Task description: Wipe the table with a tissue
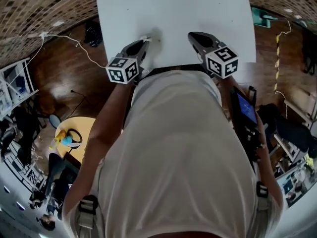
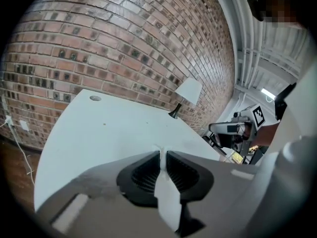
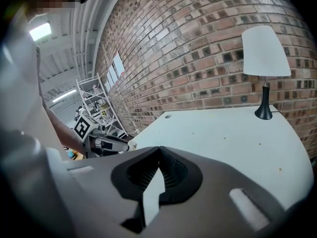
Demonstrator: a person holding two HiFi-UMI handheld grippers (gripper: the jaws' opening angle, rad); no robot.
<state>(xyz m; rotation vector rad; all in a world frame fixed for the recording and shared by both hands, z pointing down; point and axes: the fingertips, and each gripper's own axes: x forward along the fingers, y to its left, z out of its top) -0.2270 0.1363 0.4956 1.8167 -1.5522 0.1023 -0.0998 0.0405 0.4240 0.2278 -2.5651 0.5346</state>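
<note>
The white table [image 1: 173, 14] fills the top of the head view. My left gripper [image 1: 145, 41] hovers over its near edge, shut on a thin white tissue [image 1: 144, 37]. In the left gripper view the tissue [image 2: 167, 192] runs as a narrow strip between the closed jaws of the left gripper [image 2: 162, 151], with a small tuft past the tips. My right gripper [image 1: 190, 35] is over the table's near edge further right. In its own view the right gripper [image 3: 159, 148] has its tips together with nothing between them. The left gripper [image 3: 106, 144] shows there too, off to the left.
A white-shaded lamp [image 3: 265, 48] stands at the table's far side by the brick wall [image 2: 124, 43]. A round cable hole [image 2: 95, 98] is in the tabletop. A white cable [image 1: 74, 41] crosses the wooden floor on the left, near a yellow round table [image 1: 74, 133]. A metal rack [image 3: 96, 103] stands further off.
</note>
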